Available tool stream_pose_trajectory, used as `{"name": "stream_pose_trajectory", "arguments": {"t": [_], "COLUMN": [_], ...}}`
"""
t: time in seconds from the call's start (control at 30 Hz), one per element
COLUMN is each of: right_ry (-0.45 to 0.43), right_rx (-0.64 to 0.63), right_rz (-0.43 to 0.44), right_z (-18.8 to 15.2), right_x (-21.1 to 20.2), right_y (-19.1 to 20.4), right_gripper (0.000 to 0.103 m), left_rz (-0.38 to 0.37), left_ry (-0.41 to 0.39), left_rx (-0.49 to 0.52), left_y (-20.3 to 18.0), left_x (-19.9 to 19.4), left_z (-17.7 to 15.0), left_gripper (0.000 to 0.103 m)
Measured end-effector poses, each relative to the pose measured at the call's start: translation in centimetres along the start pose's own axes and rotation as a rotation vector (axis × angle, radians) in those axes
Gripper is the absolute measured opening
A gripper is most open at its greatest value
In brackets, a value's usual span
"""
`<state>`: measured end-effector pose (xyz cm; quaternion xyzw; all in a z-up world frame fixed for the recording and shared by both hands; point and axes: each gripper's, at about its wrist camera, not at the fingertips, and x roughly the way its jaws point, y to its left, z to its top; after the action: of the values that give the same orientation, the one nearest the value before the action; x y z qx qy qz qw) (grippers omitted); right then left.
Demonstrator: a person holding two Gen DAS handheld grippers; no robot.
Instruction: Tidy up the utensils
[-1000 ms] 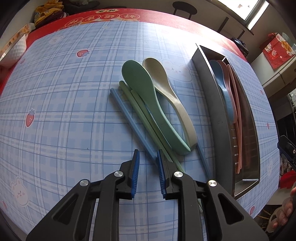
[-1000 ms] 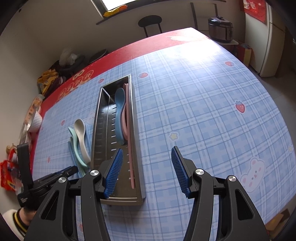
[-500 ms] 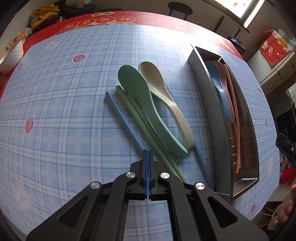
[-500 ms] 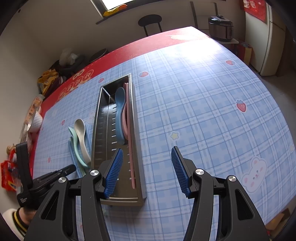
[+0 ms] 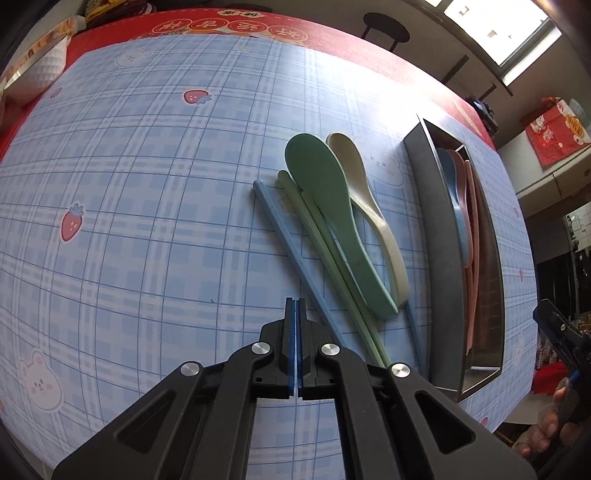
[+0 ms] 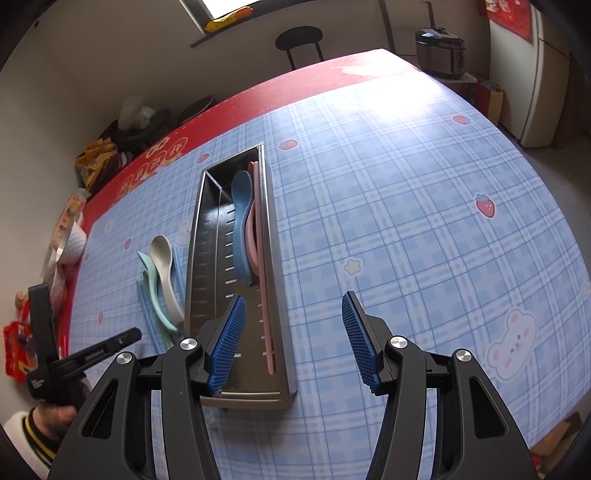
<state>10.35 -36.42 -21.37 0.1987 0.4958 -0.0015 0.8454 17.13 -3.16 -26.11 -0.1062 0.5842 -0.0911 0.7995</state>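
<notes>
On the blue plaid tablecloth lie a green spoon [image 5: 325, 218], a cream spoon [image 5: 369, 206], a pair of green chopsticks [image 5: 325, 243] and a blue chopstick [image 5: 291, 247]. A steel utensil tray [image 5: 430, 236] to their right holds a blue spoon [image 6: 241, 225], a pink spoon and pink chopsticks [image 6: 263, 258]. My left gripper [image 5: 296, 314] is shut and empty, just left of the blue chopstick's near end. My right gripper [image 6: 293, 328] is open and empty above the tray's near end [image 6: 255, 400]. The left gripper also shows in the right wrist view [image 6: 127, 338].
A white bowl [image 5: 40, 74] and snack packets sit at the table's far left corner. A red border [image 5: 258, 26] runs along the far edge. A stool [image 6: 300, 40] and a rice cooker [image 6: 439, 51] stand beyond the table.
My left gripper closed from open to shut without taking anything, then drew back and to the left of the utensils. My right gripper stayed open and almost still.
</notes>
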Motion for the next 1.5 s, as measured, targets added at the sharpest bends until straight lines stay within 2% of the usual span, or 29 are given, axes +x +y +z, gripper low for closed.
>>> {"name": "stream_pose_trajectory", "arguments": {"t": [0.2, 0.33, 0.57, 0.63, 0.83, 1.07, 1.33, 1.5], "right_ry": [0.004, 0.006, 0.004, 0.002, 0.005, 0.005, 0.007, -0.002], "right_rx": [-0.011, -0.003, 0.017, 0.020, 0.021, 0.004, -0.008, -0.007], "right_rz": [0.005, 0.001, -0.004, -0.004, -0.002, 0.000, -0.014, -0.012], "right_z": [0.0, 0.0, 0.0, 0.0, 0.0, 0.1, -0.1, 0.0], "right_x": [0.1, 0.0, -0.1, -0.2, -0.1, -0.1, -0.1, -0.2], "right_y": [0.2, -0.1, -0.9, -1.0, -0.9, -0.3, 0.1, 0.7], "right_gripper": [0.053, 0.053, 0.053, 0.053, 0.053, 0.053, 0.053, 0.053], "left_rz": [-0.024, 0.005, 0.066, 0.074, 0.091, 0.110, 0.154, 0.152], "left_ry": [0.019, 0.017, 0.022, 0.017, -0.003, 0.018, 0.002, -0.001], "left_rx": [0.022, 0.060, 0.057, 0.049, 0.036, 0.020, 0.061, 0.055], "left_y": [-1.8, -3.2, -4.5, -4.5, -4.1, -3.9, -4.4, -2.9], "left_x": [0.6, 1.3, 1.9, 1.8, 1.2, 2.1, 2.4, 1.9], "left_z": [-0.1, -0.2, 0.7, 0.7, 0.5, 0.1, 0.2, 0.4], "left_gripper": [0.003, 0.004, 0.006, 0.012, 0.012, 0.012, 0.009, 0.006]}}
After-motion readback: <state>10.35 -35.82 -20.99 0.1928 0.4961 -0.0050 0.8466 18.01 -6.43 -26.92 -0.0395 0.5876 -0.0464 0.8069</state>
